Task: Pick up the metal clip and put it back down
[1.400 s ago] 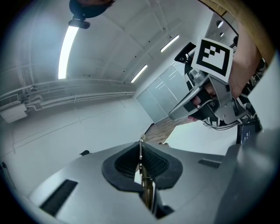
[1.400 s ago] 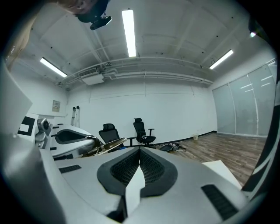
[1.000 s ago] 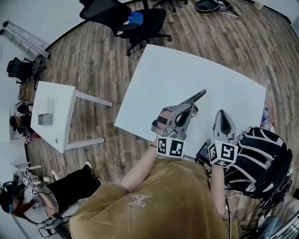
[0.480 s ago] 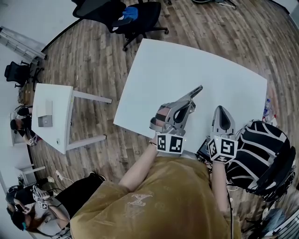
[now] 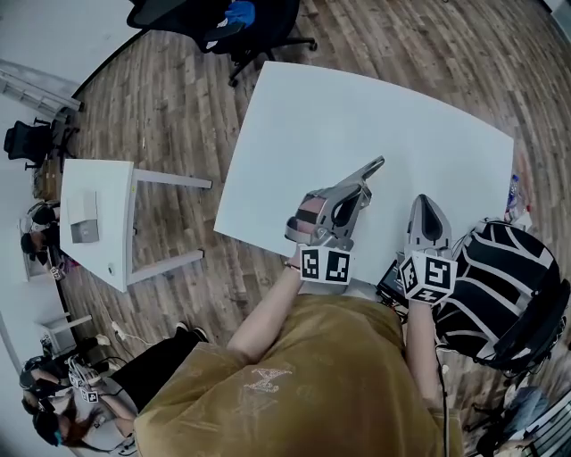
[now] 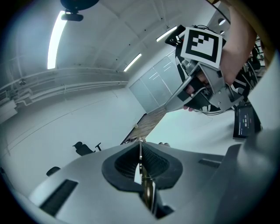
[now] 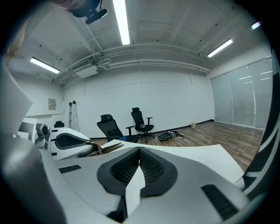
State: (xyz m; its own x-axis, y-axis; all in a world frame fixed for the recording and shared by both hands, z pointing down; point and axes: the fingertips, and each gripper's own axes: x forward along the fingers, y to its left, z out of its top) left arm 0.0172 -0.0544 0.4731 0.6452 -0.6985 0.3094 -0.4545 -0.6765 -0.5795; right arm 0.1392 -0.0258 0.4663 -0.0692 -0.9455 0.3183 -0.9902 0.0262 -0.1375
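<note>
My left gripper [image 5: 361,177] is shut on the metal clip [image 5: 375,167], a thin silvery strip that sticks out past the fingertips over the white table [image 5: 357,107]. In the left gripper view the clip [image 6: 141,170] stands edge-on between the closed pads [image 6: 127,162]. My right gripper [image 5: 426,202] hovers near the table's front right edge, beside the left one, shut with nothing in it. The right gripper view shows its pads meeting [image 7: 139,151] and, at the left, the clip [image 7: 101,149] poking from the other gripper.
A small white side table [image 5: 98,205] stands to the left on the wooden floor. Black office chairs [image 5: 223,22] are behind the big table. A black-and-white striped object [image 5: 500,277] sits at my right. A dark device [image 5: 390,284] lies at the table's near edge.
Both grippers have sunk a little toward the table. The left one still holds the clip, and the right stays shut.
</note>
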